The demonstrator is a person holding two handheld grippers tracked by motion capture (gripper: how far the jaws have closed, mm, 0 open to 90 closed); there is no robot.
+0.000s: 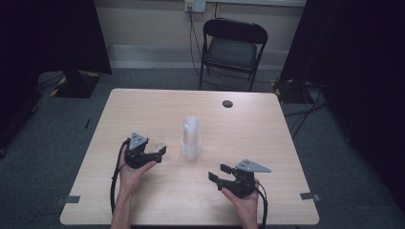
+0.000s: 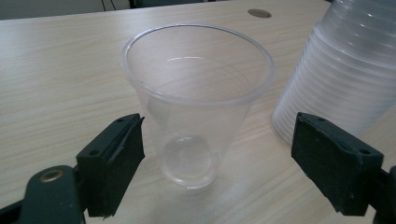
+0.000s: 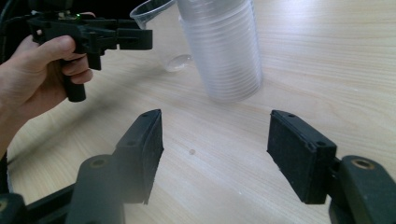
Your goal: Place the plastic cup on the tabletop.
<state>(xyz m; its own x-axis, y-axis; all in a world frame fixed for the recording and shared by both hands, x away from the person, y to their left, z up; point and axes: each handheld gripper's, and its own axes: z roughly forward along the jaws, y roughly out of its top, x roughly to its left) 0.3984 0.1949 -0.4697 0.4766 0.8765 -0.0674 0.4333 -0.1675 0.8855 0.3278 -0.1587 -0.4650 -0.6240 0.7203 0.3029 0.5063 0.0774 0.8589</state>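
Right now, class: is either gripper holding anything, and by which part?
Nothing is held. The left gripper stands open around the single cup, pads apart from it; the right gripper is open over bare table.

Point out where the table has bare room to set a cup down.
Free: the far half of the table behind the stack of cups, and the near middle between left gripper and right gripper. Crowded: the single cup close beside the stack.

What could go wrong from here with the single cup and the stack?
1. The single cup stands upright between the left gripper's open jaws, untouched; it looks thin and light, so a stray jaw might tip it or a hard squeeze crush it.
2. The inverted stack stands close beside the cup, so a wide left jaw might knock it over.
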